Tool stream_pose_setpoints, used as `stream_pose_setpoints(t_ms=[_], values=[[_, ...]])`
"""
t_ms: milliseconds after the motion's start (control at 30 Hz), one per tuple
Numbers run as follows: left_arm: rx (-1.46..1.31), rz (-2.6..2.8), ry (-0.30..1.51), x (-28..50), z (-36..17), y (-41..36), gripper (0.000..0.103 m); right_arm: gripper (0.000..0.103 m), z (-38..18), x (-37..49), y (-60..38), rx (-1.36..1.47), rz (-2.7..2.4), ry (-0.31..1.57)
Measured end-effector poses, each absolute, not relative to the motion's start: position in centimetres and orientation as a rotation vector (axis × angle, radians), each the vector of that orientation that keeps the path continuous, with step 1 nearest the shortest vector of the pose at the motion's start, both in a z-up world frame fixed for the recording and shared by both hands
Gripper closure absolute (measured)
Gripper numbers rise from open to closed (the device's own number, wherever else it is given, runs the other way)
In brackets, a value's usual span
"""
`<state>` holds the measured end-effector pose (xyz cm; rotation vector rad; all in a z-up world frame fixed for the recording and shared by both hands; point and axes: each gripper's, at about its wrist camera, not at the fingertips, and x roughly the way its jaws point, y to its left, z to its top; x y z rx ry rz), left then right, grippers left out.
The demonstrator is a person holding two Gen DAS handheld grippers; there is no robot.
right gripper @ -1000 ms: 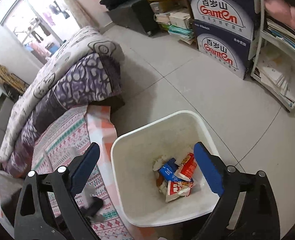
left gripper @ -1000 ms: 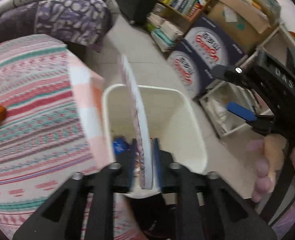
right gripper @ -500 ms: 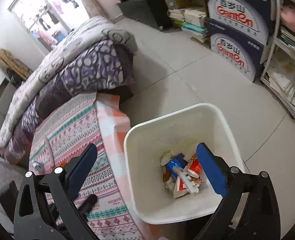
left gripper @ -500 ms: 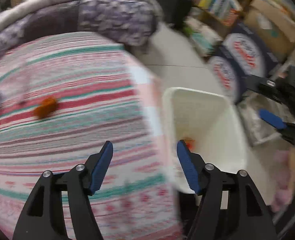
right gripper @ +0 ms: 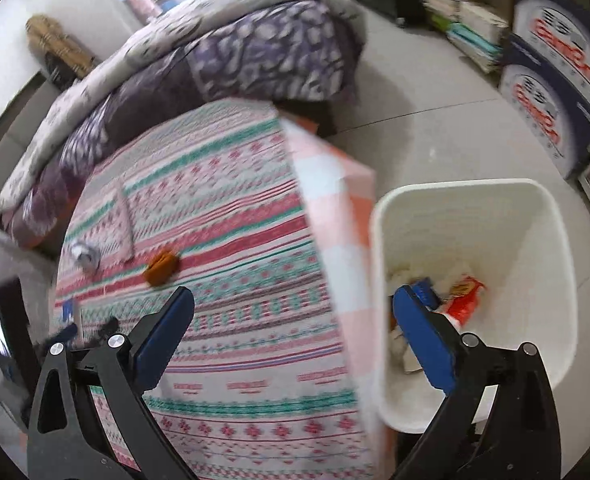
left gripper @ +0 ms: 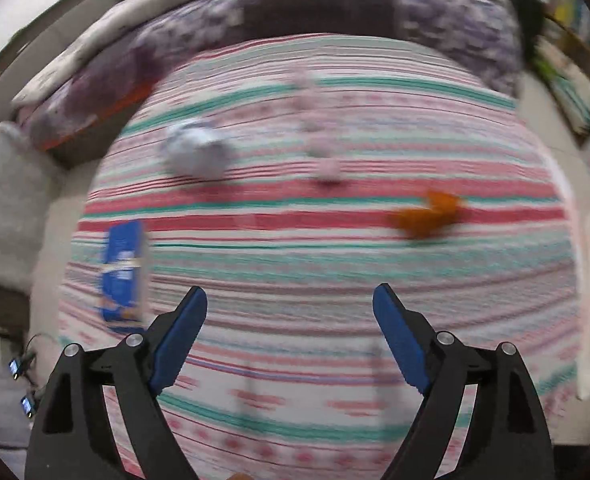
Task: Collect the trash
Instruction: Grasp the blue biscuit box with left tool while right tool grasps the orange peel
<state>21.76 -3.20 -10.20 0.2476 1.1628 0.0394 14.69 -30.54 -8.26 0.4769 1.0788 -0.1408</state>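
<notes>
Wrappers (right gripper: 461, 298) lie inside white bin (right gripper: 551, 216); both grippers' jaws spread, holding nothing.

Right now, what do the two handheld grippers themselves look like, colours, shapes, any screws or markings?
Both look alike. The left gripper has two matte black angular arms with cut-out openings, silver round screws at the joints, and flat blue pads lining the fingers. The right gripper shows the same black frame, silver screws and blue pads. No cables, lettering or sleeves are visible on either in these views.
</notes>
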Motion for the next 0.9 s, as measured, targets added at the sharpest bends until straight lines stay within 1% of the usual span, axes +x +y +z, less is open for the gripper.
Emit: stream_pose_setpoints(t_ms=[100,233,333,467,533,600,667,700,733,900], values=[[0.199,0.127,1.183,23.7,-10.5,1.5,0.02,0.007,-9.0,15.6,-28.6,0.47,-0.125,1.107],[0.058,0.25,1.216,26.0,-11.7,8.5,0.02,0.007,-9.9,16.6,-26.0,0.432,-0.103,1.131],[-0.016,0.293,1.236,26.7,-12.6,11.8,0.02,0.007,-10.3,17.1,-24.6,0.4,-0.099,1.137],[-0.102,0.274,1.3,27.0,-14.7,14.0,0.019,0.007,-10.9,17.7,-23.9,0.379,-0.14,1.129],[-0.127,0.266,1.289,27.0,-14.9,14.4,0.018,0.007,-11.4,18.4,-23.8,0.415,-0.16,1.134],[-0.148,0.261,1.292,27.0,-14.9,14.7,0.022,0.007,-11.8,19.4,-23.2,0.456,-0.148,1.148],[-0.151,0.238,1.29,26.8,-14.7,14.6,0.035,0.007,-12.0,20.3,-22.3,0.479,-0.154,1.133],[-0.138,0.224,1.286,26.7,-14.6,14.3,0.039,0.007,-12.2,20.8,-21.8,0.49,-0.156,1.128],[-0.132,0.215,1.283,26.5,-14.4,13.9,0.048,0.007,-12.7,21.3,-21.3,0.512,-0.154,1.134],[-0.098,0.18,1.287,25.9,-14.1,12.4,0.048,0.006,-15.4,22.6,-19.5,0.677,-0.186,1.162]])
